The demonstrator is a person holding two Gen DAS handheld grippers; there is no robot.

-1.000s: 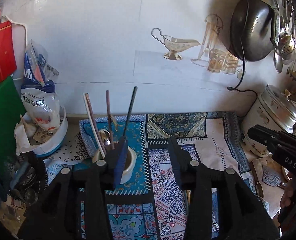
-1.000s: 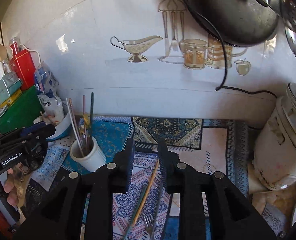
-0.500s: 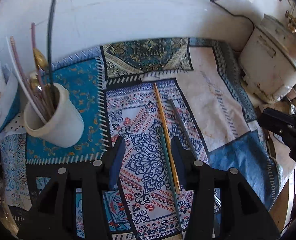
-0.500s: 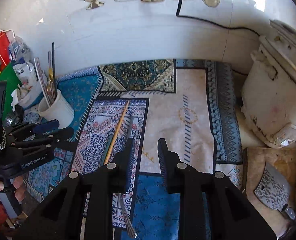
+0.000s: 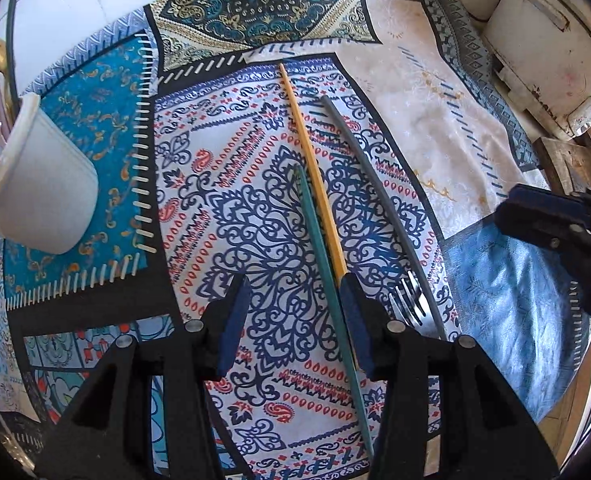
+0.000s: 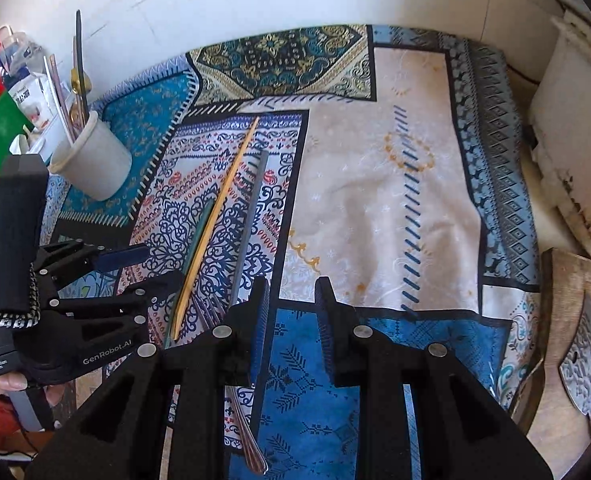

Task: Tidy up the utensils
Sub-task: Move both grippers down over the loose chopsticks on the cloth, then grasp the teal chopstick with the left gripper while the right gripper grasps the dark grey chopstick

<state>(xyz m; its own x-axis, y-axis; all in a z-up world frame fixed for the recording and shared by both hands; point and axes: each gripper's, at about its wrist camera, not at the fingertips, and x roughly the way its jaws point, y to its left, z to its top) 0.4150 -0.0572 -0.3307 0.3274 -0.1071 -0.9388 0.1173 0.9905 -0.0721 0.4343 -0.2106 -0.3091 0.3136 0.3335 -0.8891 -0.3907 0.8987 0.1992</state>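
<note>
Chopsticks (image 5: pixel 315 176) right of cup (image 5: pixel 43 188)

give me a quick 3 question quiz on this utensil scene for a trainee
1. True or false: the green chopstick lies between the open fingers of the left gripper.
2. Which lies closest beside the fork? A) grey chopstick B) white cup C) cleaver
3. Fill in: the yellow chopstick lies on the patterned ____.

Key
1. True; neither pad presses on it.
2. A
3. cloth
</note>
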